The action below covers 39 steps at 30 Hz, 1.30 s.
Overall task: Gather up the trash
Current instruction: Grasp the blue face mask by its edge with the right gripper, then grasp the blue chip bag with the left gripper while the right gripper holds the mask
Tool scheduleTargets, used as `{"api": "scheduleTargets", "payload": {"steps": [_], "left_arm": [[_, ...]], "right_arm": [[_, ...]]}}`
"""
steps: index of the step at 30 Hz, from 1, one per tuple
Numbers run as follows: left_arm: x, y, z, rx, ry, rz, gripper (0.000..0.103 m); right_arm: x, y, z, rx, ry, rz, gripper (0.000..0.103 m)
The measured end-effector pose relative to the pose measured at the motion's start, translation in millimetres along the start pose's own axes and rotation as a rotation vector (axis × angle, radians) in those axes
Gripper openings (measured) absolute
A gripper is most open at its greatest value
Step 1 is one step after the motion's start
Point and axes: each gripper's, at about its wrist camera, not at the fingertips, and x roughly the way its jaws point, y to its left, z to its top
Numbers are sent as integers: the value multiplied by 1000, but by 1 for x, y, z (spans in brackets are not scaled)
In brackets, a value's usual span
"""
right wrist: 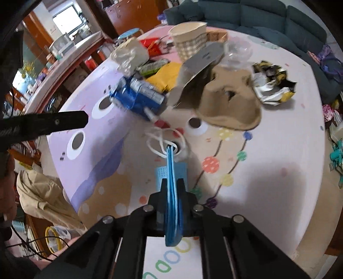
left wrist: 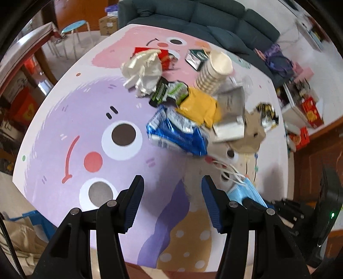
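A pile of trash lies on the round cartoon-print table (left wrist: 64,128): a blue foil wrapper (left wrist: 178,131), a yellow packet (left wrist: 199,105), crumpled white paper (left wrist: 143,70), a checked paper cup (left wrist: 214,73), a grey carton (left wrist: 231,113) and a brown cardboard piece (right wrist: 231,103). My left gripper (left wrist: 172,193) is open and empty above the near table, short of the pile. My right gripper (right wrist: 172,186) is shut on a blue face mask (right wrist: 172,203), held edge-on, its white ear loops (right wrist: 163,141) hanging forward. The mask also shows in the left wrist view (left wrist: 246,193).
A crumpled black, yellow and white wrapper (right wrist: 274,85) lies at the table's right. A dark sofa (left wrist: 203,19) stands behind the table. A blue stool (left wrist: 74,26) and boxes stand at the back left. A beige bag (right wrist: 42,197) sits below the table's left edge.
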Motion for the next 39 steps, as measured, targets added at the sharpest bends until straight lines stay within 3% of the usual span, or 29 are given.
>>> {"api": "scheduleTargets", "payload": {"steps": [7, 14, 20, 25, 29, 33, 36, 39], "left_arm": [[15, 4, 23, -143, 11, -32, 54], [44, 3, 33, -265, 27, -13, 54], [71, 5, 39, -367, 70, 27, 32], [80, -5, 40, -330, 89, 62, 28], [83, -11, 40, -295, 109, 54, 27], [88, -10, 44, -327, 132, 12, 26], [89, -10, 47, -309, 125, -16, 15], [83, -15, 43, -236, 103, 15, 11]], "right_arm": [[-15, -28, 10, 93, -64, -32, 6], [-16, -29, 18, 75, -96, -35, 6], [-12, -25, 20, 66, -103, -30, 6], [-9, -28, 18, 76, -90, -22, 6], [-6, -30, 16, 93, -77, -10, 6], [-4, -28, 14, 101, -71, -5, 6], [-4, -25, 14, 105, -73, -7, 6], [-6, -23, 13, 111, -80, -10, 6]]}}
